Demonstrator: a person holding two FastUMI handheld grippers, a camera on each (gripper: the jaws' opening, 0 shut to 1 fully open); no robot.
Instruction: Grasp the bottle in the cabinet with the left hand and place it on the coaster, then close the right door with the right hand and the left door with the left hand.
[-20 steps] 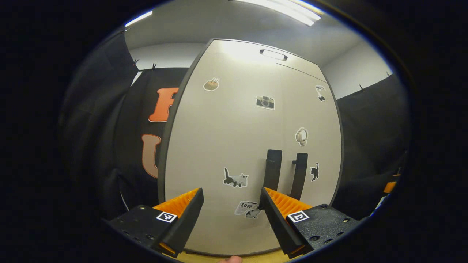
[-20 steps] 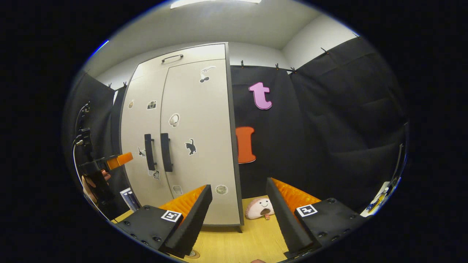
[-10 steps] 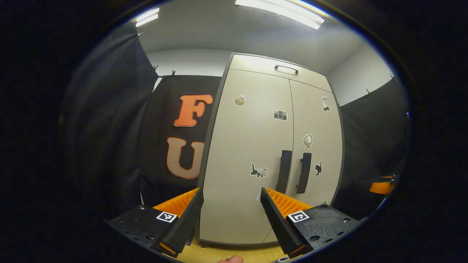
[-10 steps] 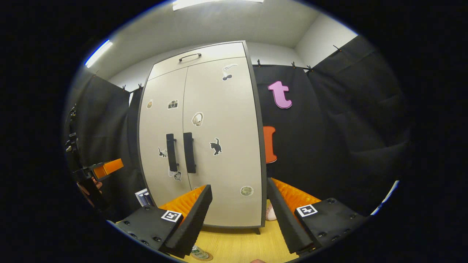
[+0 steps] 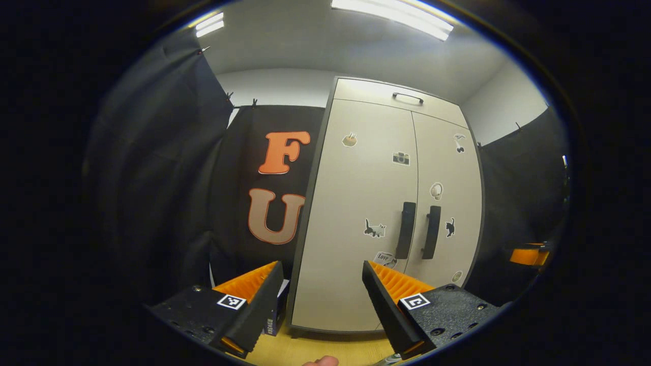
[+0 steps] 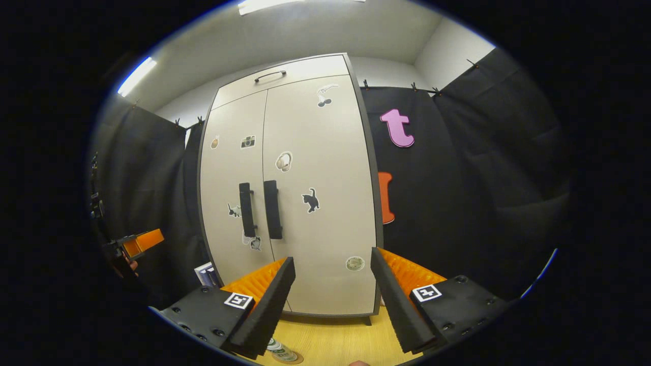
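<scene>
Left gripper [image 5: 321, 297] jaws stood wide, holding nothing — cabinet [image 5: 391, 213] ahead at 1 o'clock, both doors shut. Right gripper [image 6: 330, 300] likewise gaped empty; the bottle [image 6: 281, 351] sat on the coaster [image 6: 299, 360] at 7 o'clock, just below its left finger.

Left gripper [image 5: 321, 300] agape, holding nothing; cabinet [image 5: 391, 213] ahead, left door [image 5: 356, 218], right door [image 5: 450, 203] both closed.

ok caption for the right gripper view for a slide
Open right claw faces the cabinet, both doors shut; the bottle stands on the table below.
</scene>
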